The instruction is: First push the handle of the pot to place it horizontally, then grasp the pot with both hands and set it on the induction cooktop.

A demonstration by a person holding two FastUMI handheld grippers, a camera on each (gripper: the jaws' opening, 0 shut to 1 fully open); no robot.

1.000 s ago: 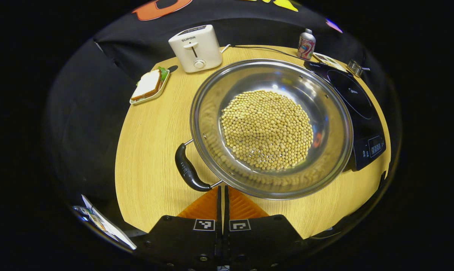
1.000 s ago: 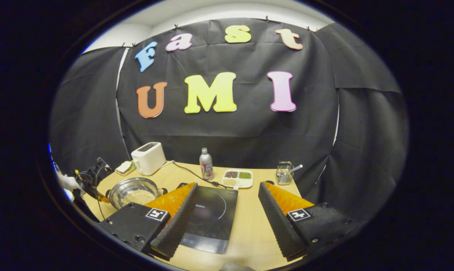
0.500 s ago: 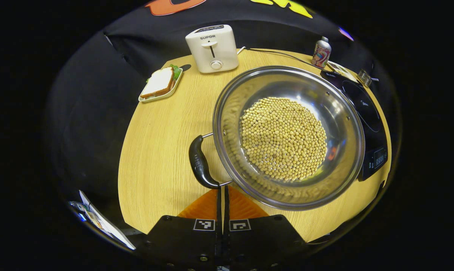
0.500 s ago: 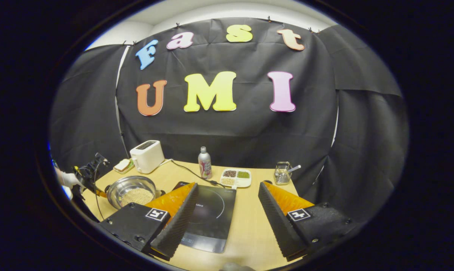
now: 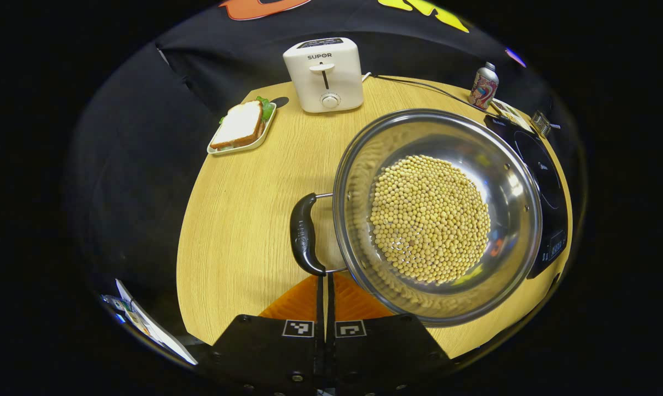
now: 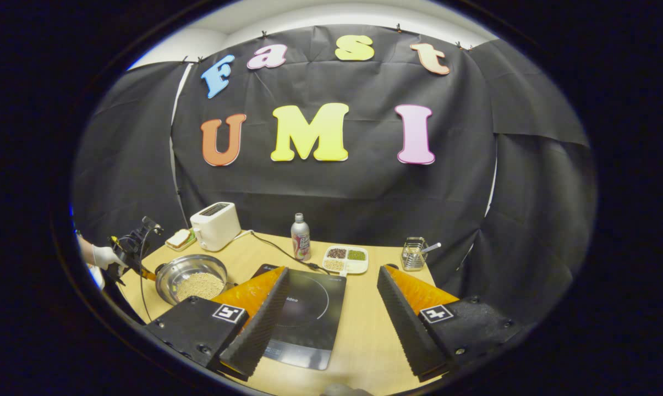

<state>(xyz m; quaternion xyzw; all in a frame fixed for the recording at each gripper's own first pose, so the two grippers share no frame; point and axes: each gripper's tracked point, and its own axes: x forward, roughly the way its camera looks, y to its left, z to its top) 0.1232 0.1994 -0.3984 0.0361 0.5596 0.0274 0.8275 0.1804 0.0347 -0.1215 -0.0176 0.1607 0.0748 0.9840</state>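
Note:
A steel pot [image 5: 507,165] full of pale beans sits on the round wooden table [image 5: 243,220]. Its black side handle [image 5: 303,234] points to the left in the left gripper view. My left gripper [image 5: 325,278] is shut, its tips touching the near end of that handle with nothing between them. The black induction cooktop [image 5: 540,165] lies just right of the pot. In the right gripper view the pot [image 6: 191,269] is at the far left, the cooktop [image 6: 309,308] lies ahead, and my right gripper [image 6: 331,275] stands open above it. The left gripper [image 6: 136,258] is by the pot, held by a gloved hand [image 6: 103,256].
A white toaster [image 5: 324,74] and a tray with a sandwich [image 5: 242,126] stand at the back of the table. A can [image 5: 483,85], a divided dish of beans [image 6: 346,259] and a glass holder [image 6: 415,253] sit behind the cooktop. A cable [image 5: 419,83] runs along the back.
The pot has turned: its handle swung from the near left towards the left side, pushed by my shut left gripper. The right gripper has stayed open over the cooktop.

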